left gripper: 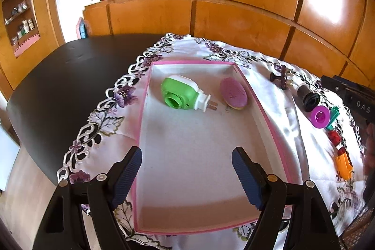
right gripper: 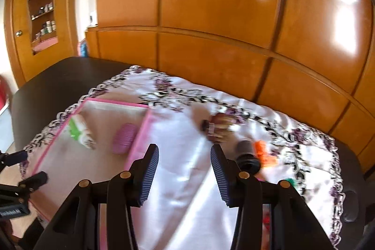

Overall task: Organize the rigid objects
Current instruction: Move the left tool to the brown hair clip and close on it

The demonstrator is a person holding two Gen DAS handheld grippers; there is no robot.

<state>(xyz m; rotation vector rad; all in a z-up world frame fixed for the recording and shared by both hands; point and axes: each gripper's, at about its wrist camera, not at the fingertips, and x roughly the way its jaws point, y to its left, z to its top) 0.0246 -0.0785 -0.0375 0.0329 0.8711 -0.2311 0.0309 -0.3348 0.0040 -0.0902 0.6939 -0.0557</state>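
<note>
left tool [left gripper: 186, 176] open, empty | pink tray [left gripper: 264, 114]: green plug-in [left gripper: 179, 94], purple brush [left gripper: 233, 93] (apart)

The right wrist view is motion-blurred: the brown object [right gripper: 216, 127] on the cloth cannot be identified. The right finger hides part of the dark cylinder [right gripper: 246, 154]. The tray [right gripper: 138, 132] runs behind the left finger.

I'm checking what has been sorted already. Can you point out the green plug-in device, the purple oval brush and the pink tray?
green plug-in device [left gripper: 178, 95], left wrist view, on its green body.
purple oval brush [left gripper: 233, 92], left wrist view, on its purple top face.
pink tray [left gripper: 255, 95], left wrist view, on its right-hand rim.
</note>
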